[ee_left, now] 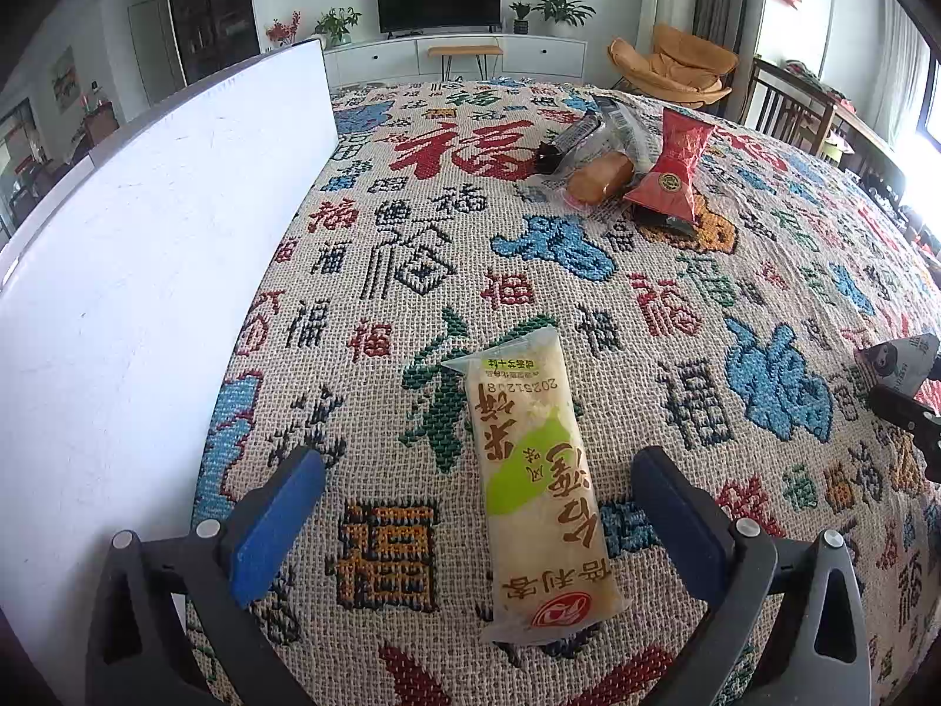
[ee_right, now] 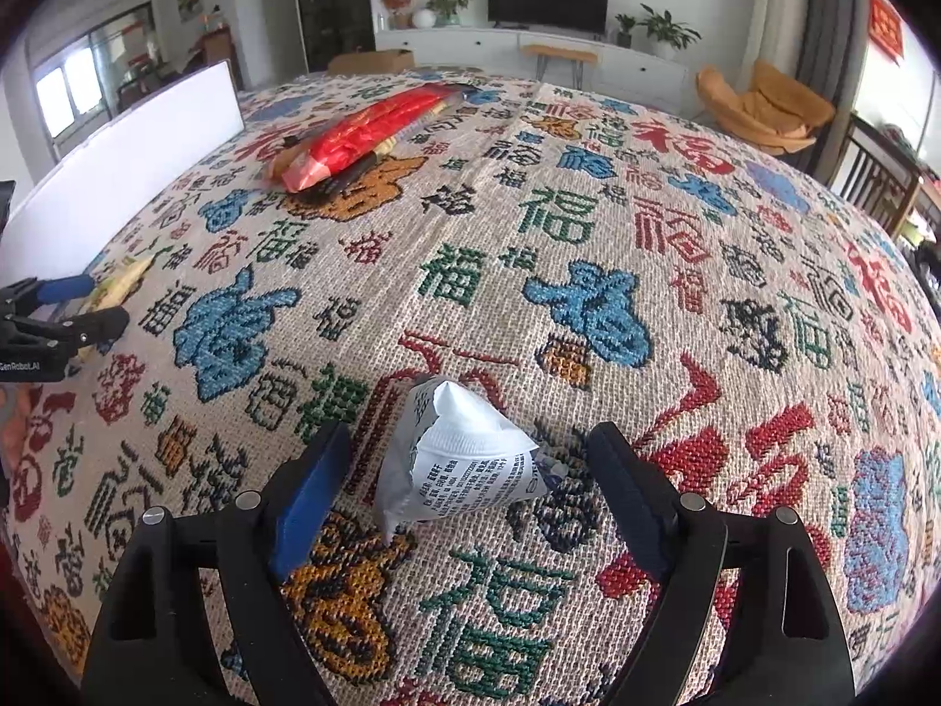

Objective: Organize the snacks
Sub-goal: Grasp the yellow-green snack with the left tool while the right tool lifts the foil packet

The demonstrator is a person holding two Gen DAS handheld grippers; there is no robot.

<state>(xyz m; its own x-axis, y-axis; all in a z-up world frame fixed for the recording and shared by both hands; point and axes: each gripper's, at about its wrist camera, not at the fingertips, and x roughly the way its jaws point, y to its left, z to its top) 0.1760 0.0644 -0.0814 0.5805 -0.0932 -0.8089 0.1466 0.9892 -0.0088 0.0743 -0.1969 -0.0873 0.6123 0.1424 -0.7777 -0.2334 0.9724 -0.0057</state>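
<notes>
A long pale rice-cracker packet with green patches lies on the patterned tablecloth between the fingers of my open left gripper, untouched by the pads. A crumpled white snack packet lies between the fingers of my open right gripper, also untouched. A pile of snacks sits farther back: a red packet, a brown bread-like snack and dark wrappers. The pile also shows in the right wrist view. The left gripper appears at the left edge there, around the pale packet.
A white box with a tall flat wall stands on the table at the left, close to the left gripper; it also shows in the right wrist view. The right gripper and its white packet show at the right edge. Chairs stand beyond the table's right side.
</notes>
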